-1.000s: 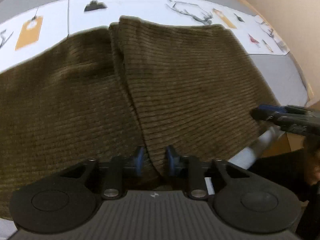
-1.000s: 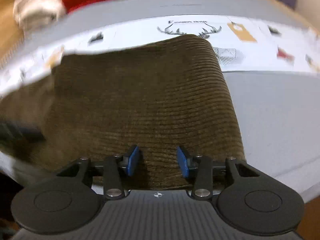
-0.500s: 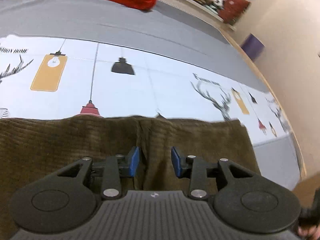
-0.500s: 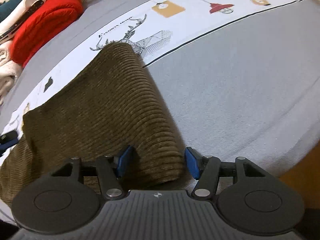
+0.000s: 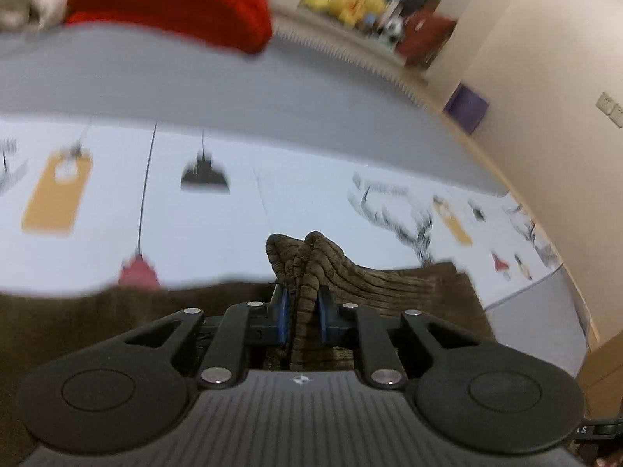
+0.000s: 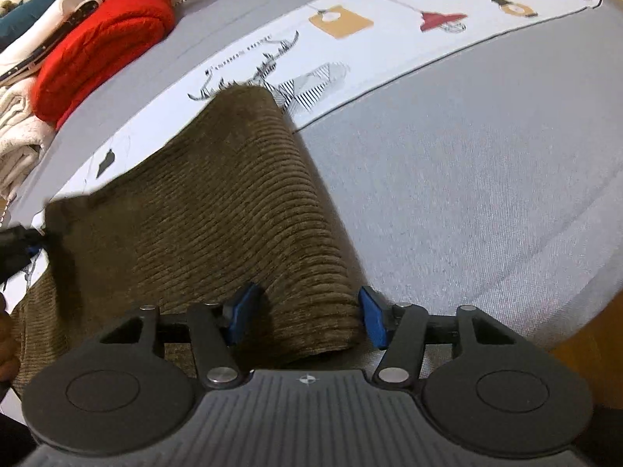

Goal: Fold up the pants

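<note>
The brown corduroy pants lie on a bed with a white printed sheet. My left gripper is shut on a bunched fold of the pants, which stands up between the blue pads. My right gripper is open, its blue pads on either side of the pants' near right edge, which lies flat between them. The left gripper shows dimly at the left edge of the right wrist view.
A red knit garment and white folded clothes sit at the back left of the grey bed cover. The bed's wooden edge is close on the right. A beige wall stands to the right.
My left gripper has closed on a pinch of the pants' edge and tilted up, so the view now faces across the bed. My right gripper has opened wider around the near edge.
</note>
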Available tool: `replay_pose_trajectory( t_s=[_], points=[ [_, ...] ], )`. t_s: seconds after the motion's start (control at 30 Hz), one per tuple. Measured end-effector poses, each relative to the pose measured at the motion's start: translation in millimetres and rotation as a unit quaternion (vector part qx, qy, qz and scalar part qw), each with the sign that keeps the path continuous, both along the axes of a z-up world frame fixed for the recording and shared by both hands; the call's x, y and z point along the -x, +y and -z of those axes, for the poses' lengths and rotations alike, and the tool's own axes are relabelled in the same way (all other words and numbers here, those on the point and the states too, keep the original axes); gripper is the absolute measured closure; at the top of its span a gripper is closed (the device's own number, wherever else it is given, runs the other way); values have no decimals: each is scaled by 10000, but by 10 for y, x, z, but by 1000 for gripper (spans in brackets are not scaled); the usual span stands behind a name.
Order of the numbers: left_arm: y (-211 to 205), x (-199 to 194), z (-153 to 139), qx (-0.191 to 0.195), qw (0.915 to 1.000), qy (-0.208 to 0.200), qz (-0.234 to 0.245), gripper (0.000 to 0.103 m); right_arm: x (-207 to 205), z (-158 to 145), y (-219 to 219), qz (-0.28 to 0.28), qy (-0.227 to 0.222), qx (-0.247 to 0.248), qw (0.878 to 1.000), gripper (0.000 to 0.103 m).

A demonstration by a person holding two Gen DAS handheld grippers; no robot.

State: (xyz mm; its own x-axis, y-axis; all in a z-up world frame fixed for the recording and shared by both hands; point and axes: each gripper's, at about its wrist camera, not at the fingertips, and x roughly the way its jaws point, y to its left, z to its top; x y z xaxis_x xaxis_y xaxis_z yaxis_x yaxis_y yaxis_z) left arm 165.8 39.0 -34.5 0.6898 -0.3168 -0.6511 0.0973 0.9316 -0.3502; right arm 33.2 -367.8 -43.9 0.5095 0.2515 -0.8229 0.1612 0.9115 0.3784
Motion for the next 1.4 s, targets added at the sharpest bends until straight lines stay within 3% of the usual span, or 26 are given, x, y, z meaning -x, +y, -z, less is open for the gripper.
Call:
replay_pose_trajectory(
  t_s=[0.03, 0.07, 0.13, 0.23, 0.33, 0.37, 0.4, 0.47, 0.53, 0.57, 0.63, 0.67, 0.7, 0.77, 0.83, 0.9, 1.0, 1.03, 1.13, 1.17, 1.2, 1.33, 1.4],
  points=[
    [-3, -12, 24, -155, 9999, 59, -31, 82, 5, -13, 9, -14, -39, -9, 10000, 45],
    [-3, -48, 91, -377, 9988, 286, -111, 71, 9, -19, 20, -38, -51, -7, 10000, 45],
    [49, -72, 223, -770, 9929, 762, -489, 60, 5, -14, 50, -82, -36, 99, 9999, 45],
    [55, 98, 30, -780, 9939, 416, -667, 63, -4, -3, 49, -48, -20, 123, 9999, 47],
    [-85, 308, -159, -868, 9962, -32, -73, 65, -4, -14, 64, -32, -59, 189, 9998, 57],
    [-135, 366, -155, -831, 9963, -35, 218, 74, -5, -22, 77, -34, -90, 210, 9997, 59],
    [-187, 418, -111, -818, 9954, 39, 499, 80, -2, -31, 92, -35, -118, 252, 9996, 63],
    [-290, 437, 56, -950, 9910, 370, 863, 80, 6, -51, 111, -15, -154, 292, 9995, 67],
    [-399, 422, 368, -1335, 9774, 1133, 1188, 80, 17, -100, 141, 9, -227, 325, 9992, 74],
    [-424, 479, 377, -1459, 9774, 934, 1215, 79, 29, -140, 167, 1, -294, 364, 9989, 75],
    [-489, 480, 287, -1570, 9758, 939, 1194, 63, 70, -278, 273, -130, -571, 574, 9966, 78],
    [-486, 499, 219, -1499, 9787, 849, 1120, 46, 109, -368, 359, -284, -798, 791, 9933, 79],
    [-477, 553, 121, -1347, 9832, 652, 1047, 40, 151, -446, 442, -444, -1028, 985, 9888, 80],
    [-438, 614, -79, -836, 9903, 371, 1043, 37, 286, -633, 673, -945, -1646, 1447, 9711, 80],
    [-384, 647, -256, -27, 9934, 136, 1143, 23, 480, -784, 977, -1657, -2342, 2003, 9368, 80],
    [-356, 673, -388, 806, 9880, -28, 1317, 18, 662, -863, 1211, -2275, -2852, 2215, 9043, 80],
    [-363, 615, -413, 1558, 9746, 21, 1610, 17, 893, -853, 1516, -3081, -3300, 2409, 8592, 80],
    [-401, 602, -396, 1571, 9739, 95, 1635, 17, 953, -824, 1605, -3313, -3381, 2467, 8456, 81],
    [-496, 534, -266, 1022, 9835, 316, 1458, 23, 1045, -756, 1791, -3764, -3512, 2524, 8194, 81],
    [-523, 502, -219, 816, 9864, 407, 1367, 45, 1060, -737, 1833, -3857, -3530, 2528, 8141, 81],
    [-516, 468, -162, 632, 9890, 502, 1243, 78, 1069, -718, 1870, -3927, -3541, 2527, 8103, 81],
    [-328, 414, -108, 415, 9927, 695, 893, 84, 1037, -672, 2045, -4079, -3459, 2669, 8017, 79],
    [-231, 453, -199, 236, 9949, 560, 805, 84, 1027, -756, 2055, -4167, -3404, 2300, 8109, 77]
  ],
)
